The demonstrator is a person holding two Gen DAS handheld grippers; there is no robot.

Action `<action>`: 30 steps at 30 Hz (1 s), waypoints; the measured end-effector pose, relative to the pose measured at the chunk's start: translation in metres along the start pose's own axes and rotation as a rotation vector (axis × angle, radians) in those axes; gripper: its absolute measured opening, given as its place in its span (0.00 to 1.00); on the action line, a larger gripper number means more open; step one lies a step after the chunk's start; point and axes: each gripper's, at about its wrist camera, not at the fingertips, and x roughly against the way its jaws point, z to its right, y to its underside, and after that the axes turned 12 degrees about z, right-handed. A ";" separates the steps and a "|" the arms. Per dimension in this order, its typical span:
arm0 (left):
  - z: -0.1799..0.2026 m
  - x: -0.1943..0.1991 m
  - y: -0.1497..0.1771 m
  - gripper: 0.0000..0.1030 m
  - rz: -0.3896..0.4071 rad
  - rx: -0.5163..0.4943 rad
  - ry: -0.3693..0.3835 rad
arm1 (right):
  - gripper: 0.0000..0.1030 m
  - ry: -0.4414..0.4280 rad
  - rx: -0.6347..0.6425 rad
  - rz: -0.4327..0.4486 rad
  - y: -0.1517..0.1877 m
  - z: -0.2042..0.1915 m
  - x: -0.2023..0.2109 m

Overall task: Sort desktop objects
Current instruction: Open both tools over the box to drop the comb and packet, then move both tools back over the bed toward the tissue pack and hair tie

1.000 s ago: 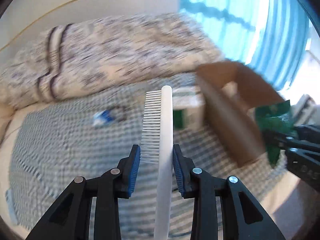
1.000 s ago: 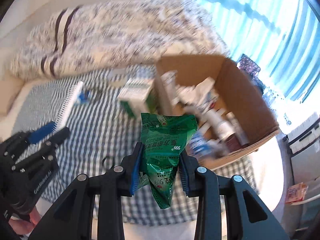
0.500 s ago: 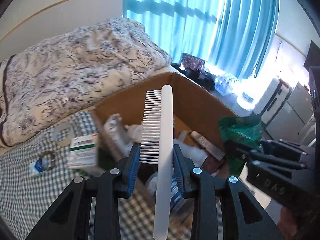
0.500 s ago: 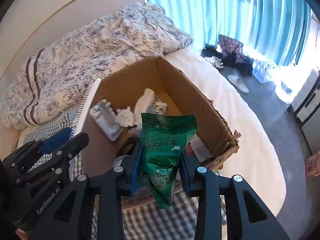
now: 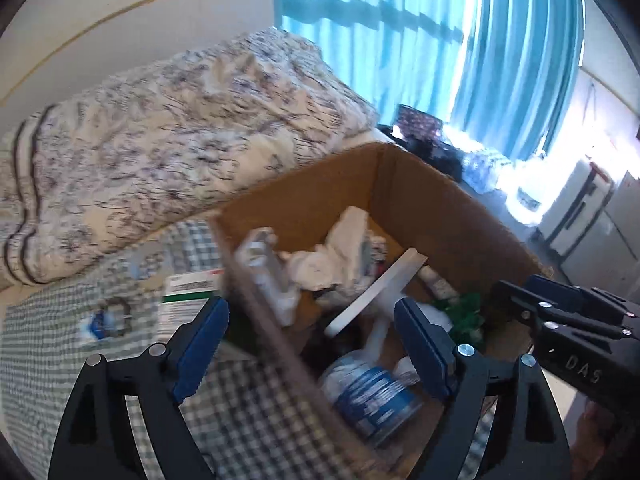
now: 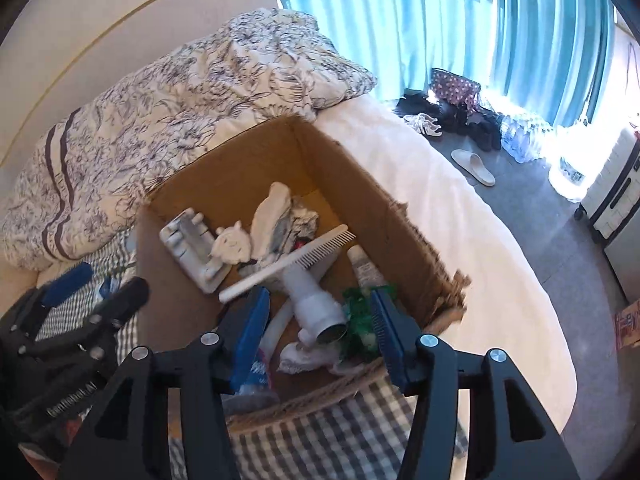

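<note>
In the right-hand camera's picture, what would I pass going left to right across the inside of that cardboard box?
Grey plastic holder → white figurine → white comb → white tube, all inside the cardboard box.

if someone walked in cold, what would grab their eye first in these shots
The open cardboard box on the bed, crammed with clutter, sits dead centre under both open grippers, left and right. A white comb lies slantwise across the pile inside, with a crumpled green packet near the box's front edge. Behind, bright turquoise curtains glow with daylight.
</note>
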 end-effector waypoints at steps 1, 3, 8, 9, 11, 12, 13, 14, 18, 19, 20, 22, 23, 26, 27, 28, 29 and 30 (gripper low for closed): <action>-0.008 0.007 0.003 0.85 0.001 0.006 -0.013 | 0.51 -0.009 0.007 0.003 0.003 -0.006 0.006; -0.028 0.019 0.008 0.90 0.000 0.026 -0.050 | 0.51 -0.031 0.015 0.007 0.010 -0.020 0.019; -0.093 0.068 0.033 0.97 0.014 0.106 -0.200 | 0.51 -0.088 0.065 0.009 0.033 -0.065 0.052; -0.105 0.078 0.039 0.97 0.020 0.124 -0.215 | 0.51 -0.100 0.080 0.012 0.040 -0.076 0.061; -0.130 0.101 0.055 1.00 0.037 0.157 -0.261 | 0.51 -0.116 0.106 0.016 0.053 -0.096 0.075; -0.141 0.113 0.064 1.00 0.044 0.167 -0.283 | 0.51 -0.121 0.115 0.018 0.059 -0.105 0.081; -0.149 0.122 0.072 1.00 0.042 0.175 -0.298 | 0.51 -0.128 0.124 0.017 0.066 -0.114 0.087; -0.162 0.132 0.083 1.00 0.035 0.188 -0.314 | 0.51 -0.136 0.132 0.017 0.073 -0.124 0.093; -0.208 0.166 0.121 1.00 0.013 0.248 -0.338 | 0.51 -0.163 0.143 0.010 0.098 -0.161 0.107; -0.220 0.173 0.131 1.00 0.005 0.256 -0.357 | 0.51 -0.168 0.151 0.006 0.104 -0.171 0.108; -0.228 0.178 0.139 1.00 -0.004 0.259 -0.380 | 0.51 -0.178 0.161 0.003 0.110 -0.182 0.109; -0.242 0.186 0.153 1.00 -0.016 0.259 -0.410 | 0.51 -0.197 0.169 -0.007 0.120 -0.200 0.109; -0.248 0.188 0.159 1.00 -0.020 0.260 -0.414 | 0.51 -0.206 0.174 -0.015 0.124 -0.210 0.108; -0.260 0.194 0.176 1.00 -0.030 0.234 -0.424 | 0.51 -0.235 0.211 -0.023 0.132 -0.235 0.105; -0.264 0.194 0.181 1.00 -0.032 0.229 -0.432 | 0.51 -0.241 0.222 -0.025 0.135 -0.242 0.103; -0.269 0.193 0.185 1.00 -0.033 0.230 -0.433 | 0.51 -0.240 0.232 -0.027 0.137 -0.248 0.101; -0.273 0.191 0.188 1.00 -0.036 0.237 -0.428 | 0.51 -0.236 0.243 -0.032 0.139 -0.253 0.097; -0.277 0.188 0.191 1.00 -0.041 0.245 -0.423 | 0.51 -0.235 0.252 -0.041 0.141 -0.256 0.092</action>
